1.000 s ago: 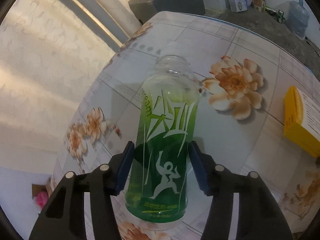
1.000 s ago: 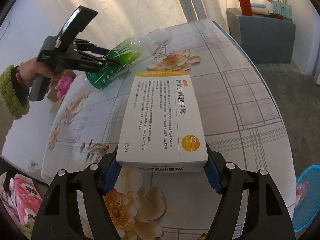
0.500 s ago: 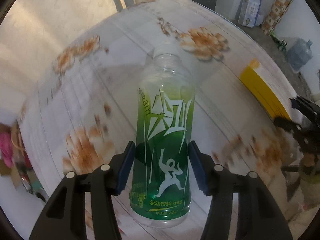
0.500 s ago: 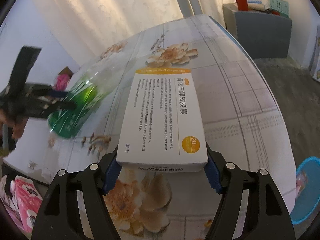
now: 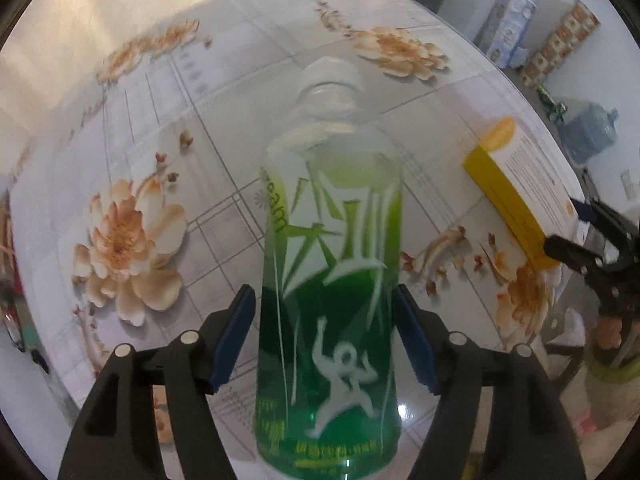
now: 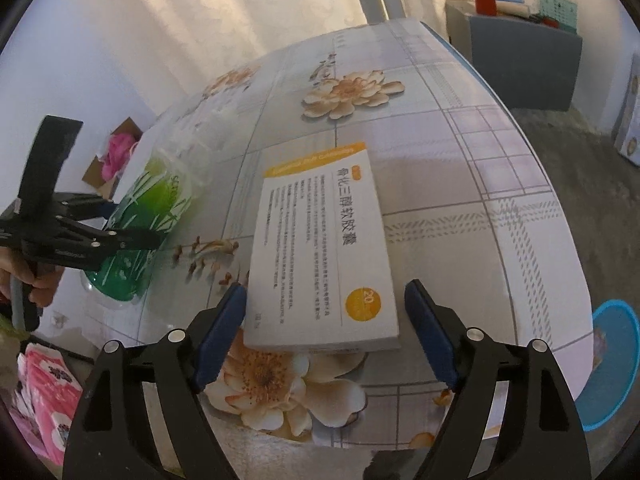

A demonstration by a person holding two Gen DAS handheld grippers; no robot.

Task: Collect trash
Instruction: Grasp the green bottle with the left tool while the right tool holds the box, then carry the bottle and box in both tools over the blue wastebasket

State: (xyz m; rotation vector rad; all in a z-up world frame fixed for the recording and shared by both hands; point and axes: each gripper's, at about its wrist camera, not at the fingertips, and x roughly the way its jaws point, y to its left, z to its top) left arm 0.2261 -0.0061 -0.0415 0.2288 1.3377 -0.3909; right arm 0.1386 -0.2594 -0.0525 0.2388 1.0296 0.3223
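Note:
My left gripper (image 5: 326, 338) is shut on a green, uncapped plastic bottle (image 5: 332, 276) and holds it above the flowered table (image 5: 208, 88). The bottle also shows in the right wrist view (image 6: 148, 216), held low over the table's left edge. A white and yellow medicine box (image 6: 324, 256) lies flat on the table, skewed. My right gripper (image 6: 326, 334) is open around its near end, with a gap beside each finger. In the left wrist view the box (image 5: 516, 184) is at the right, by my right gripper.
A blue bin (image 6: 612, 364) stands on the floor at the right of the table. A grey cabinet (image 6: 524, 64) stands behind the table. Pink packets (image 6: 44, 392) lie low at the left. A curtain (image 6: 240, 8) hangs behind.
My right gripper has opened and the box now lies on the table, turned a little. My left gripper has swung the bottle down and toward the table's left edge.

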